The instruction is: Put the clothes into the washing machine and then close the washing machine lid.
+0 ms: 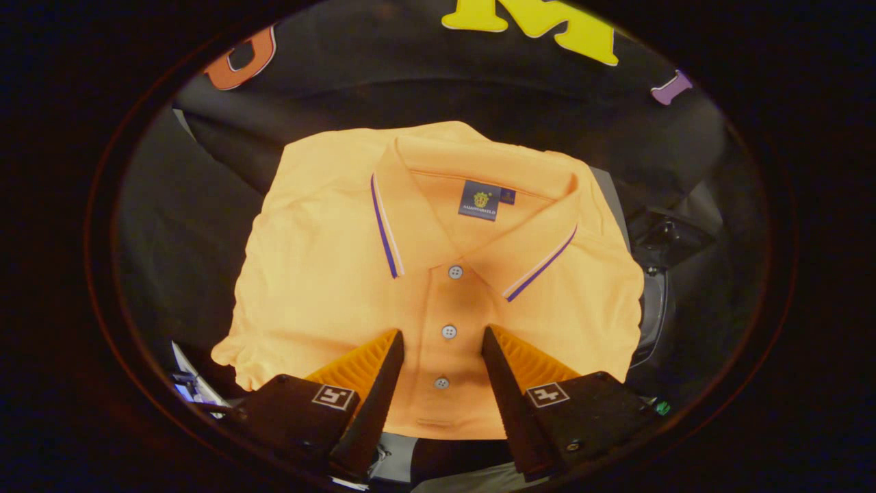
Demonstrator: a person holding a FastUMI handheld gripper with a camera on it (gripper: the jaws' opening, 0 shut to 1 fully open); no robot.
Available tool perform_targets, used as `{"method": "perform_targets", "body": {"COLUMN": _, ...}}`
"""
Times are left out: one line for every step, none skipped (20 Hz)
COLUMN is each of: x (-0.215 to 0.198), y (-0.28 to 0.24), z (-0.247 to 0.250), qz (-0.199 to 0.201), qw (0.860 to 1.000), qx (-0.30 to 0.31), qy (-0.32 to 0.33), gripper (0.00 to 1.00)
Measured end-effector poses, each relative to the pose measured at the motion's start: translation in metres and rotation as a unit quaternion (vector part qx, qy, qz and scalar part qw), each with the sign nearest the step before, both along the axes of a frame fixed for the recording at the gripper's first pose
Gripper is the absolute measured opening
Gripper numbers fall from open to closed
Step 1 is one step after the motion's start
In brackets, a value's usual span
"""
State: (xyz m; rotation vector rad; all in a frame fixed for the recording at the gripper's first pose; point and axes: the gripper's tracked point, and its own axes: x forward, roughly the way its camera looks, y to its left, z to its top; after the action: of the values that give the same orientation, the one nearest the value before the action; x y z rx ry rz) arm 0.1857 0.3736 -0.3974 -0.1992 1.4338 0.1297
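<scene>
A folded orange polo shirt with a purple-and-white striped collar lies flat just ahead of and under my fingers, its collar pointing away from me. Its button placket runs straight down between my fingertips. My gripper hovers over the shirt's lower front with its fingers apart; nothing is pressed between them. I cannot tell whether the tips touch the cloth. The shirt rests on a grey surface that peeks out at its right edge.
Dark machine parts sit close to the shirt's right side. Black cloth hangs behind and to the left of the shirt. A small pale object shows beside the left finger.
</scene>
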Motion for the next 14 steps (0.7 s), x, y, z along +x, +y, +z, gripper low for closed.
{"method": "perform_targets", "body": {"x": -0.0001, "y": -0.0015, "z": 0.0003, "qz": -0.007, "qw": 1.000, "qx": 0.001, "qy": 0.000, "gripper": 0.75}}
{"method": "perform_targets", "body": {"x": 0.0019, "y": -0.0036, "z": 0.0007, "qz": -0.010, "qw": 1.000, "qx": 0.002, "qy": 0.001, "gripper": 0.68}}
{"method": "perform_targets", "body": {"x": 0.0021, "y": -0.0046, "z": 0.0003, "qz": -0.013, "qw": 1.000, "qx": 0.003, "qy": 0.001, "gripper": 0.60}}
{"method": "perform_targets", "body": {"x": 0.0039, "y": -0.0049, "z": 0.0010, "qz": -0.019, "qw": 1.000, "qx": 0.004, "qy": 0.001, "gripper": 0.53}}
{"method": "perform_targets", "body": {"x": 0.0039, "y": -0.0059, "z": 0.0007, "qz": -0.026, "qw": 1.000, "qx": 0.007, "qy": 0.003, "gripper": 0.45}}
{"method": "perform_targets", "body": {"x": 0.0054, "y": -0.0063, "z": 0.0007, "qz": -0.029, "qw": 1.000, "qx": 0.011, "qy": 0.003, "gripper": 0.37}}
{"method": "perform_targets", "body": {"x": 0.0055, "y": -0.0066, "z": 0.0006, "qz": -0.028, "qw": 0.999, "qx": 0.014, "qy": 0.001, "gripper": 0.36}}
{"method": "perform_targets", "body": {"x": 0.0066, "y": -0.0066, "z": 0.0012, "qz": -0.024, "qw": 1.000, "qx": 0.020, "qy": -0.003, "gripper": 0.33}}
{"method": "perform_targets", "body": {"x": 0.0065, "y": -0.0071, "z": 0.0009, "qz": -0.019, "qw": 0.999, "qx": 0.026, "qy": -0.006, "gripper": 0.31}}
{"method": "perform_targets", "body": {"x": 0.0071, "y": -0.0087, "z": 0.0014, "qz": -0.018, "qw": 0.999, "qx": 0.032, "qy": -0.008, "gripper": 0.27}}
{"method": "perform_targets", "body": {"x": 0.0065, "y": -0.0092, "z": 0.0017, "qz": -0.018, "qw": 0.999, "qx": 0.041, "qy": -0.008, "gripper": 0.24}}
{"method": "perform_targets", "body": {"x": 0.0074, "y": -0.0091, "z": 0.0026, "qz": -0.019, "qw": 0.998, "qx": 0.053, "qy": -0.007, "gripper": 0.21}}
{"method": "perform_targets", "body": {"x": 0.0075, "y": -0.0105, "z": 0.0022, "qz": -0.023, "qw": 0.998, "qx": 0.064, "qy": -0.007, "gripper": 0.19}}
{"method": "perform_targets", "body": {"x": 0.0082, "y": -0.0109, "z": 0.0033, "qz": -0.023, "qw": 0.997, "qx": 0.070, "qy": -0.007, "gripper": 0.16}}
